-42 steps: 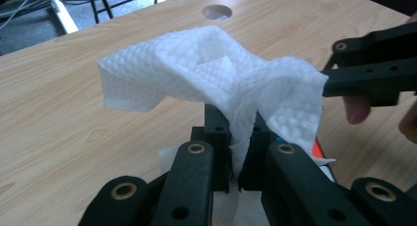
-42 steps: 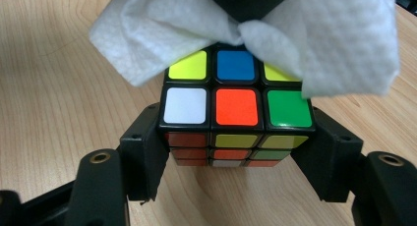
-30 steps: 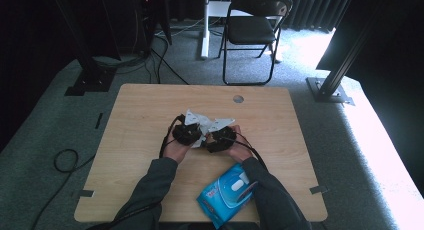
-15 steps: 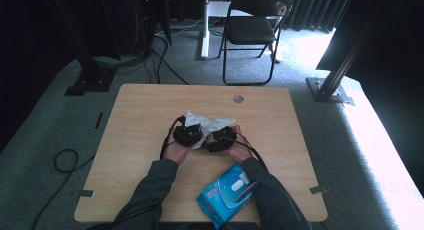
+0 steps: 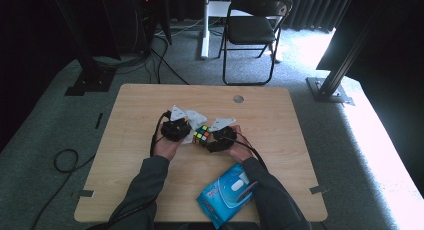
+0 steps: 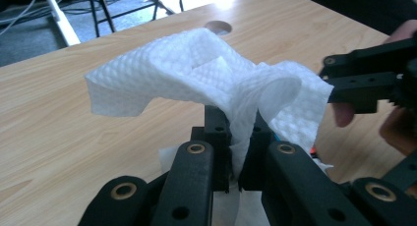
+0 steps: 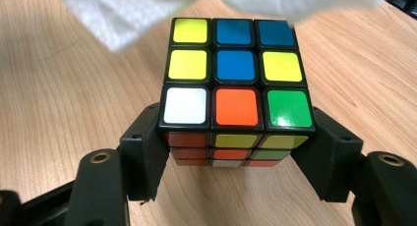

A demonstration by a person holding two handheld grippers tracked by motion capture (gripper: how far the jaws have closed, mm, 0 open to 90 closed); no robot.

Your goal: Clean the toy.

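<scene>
Right hand-held gripper (image 7: 236, 152) clamps the cube (image 7: 236, 83) on the desk (image 5: 280, 120). Left hand-held gripper (image 6: 235, 152) pinches the wipe (image 6: 206, 73), just left of the cube in the high view; the wiping move goes sideways, rightward.

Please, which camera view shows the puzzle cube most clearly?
The right gripper view: the puzzle cube sits close up between the jaws, coloured stickers readable. In the high view it is small, between both grippers. In the left gripper view the white wipe covers it.
</scene>
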